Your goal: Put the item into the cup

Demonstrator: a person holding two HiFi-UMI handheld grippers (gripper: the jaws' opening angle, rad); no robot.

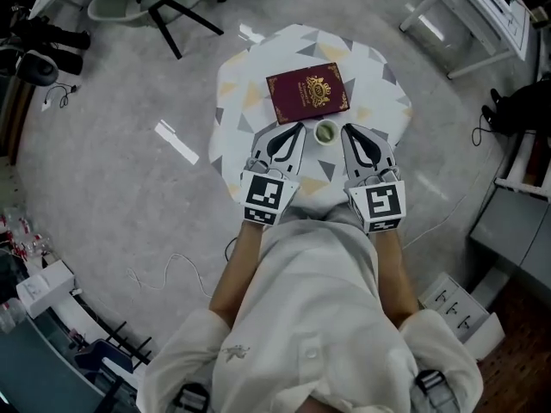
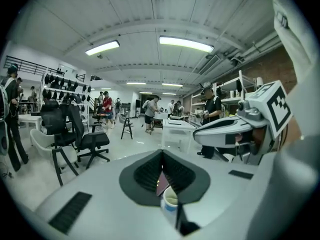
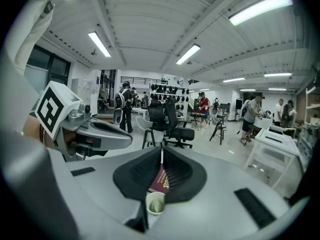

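The left tongs (image 1: 300, 127) and the right tongs (image 1: 347, 129) are held side by side low over the tabletop (image 1: 379, 84). Each pair's jaws are pressed together at the tips, with nothing gripped. The cup (image 1: 325, 132) is set upright between the two tips, just beside each. A book (image 1: 307, 92) is laid flat just beyond the cup, ahead of both tongs. The cup's inside is seen as greenish; whether an item lies in it cannot be told.
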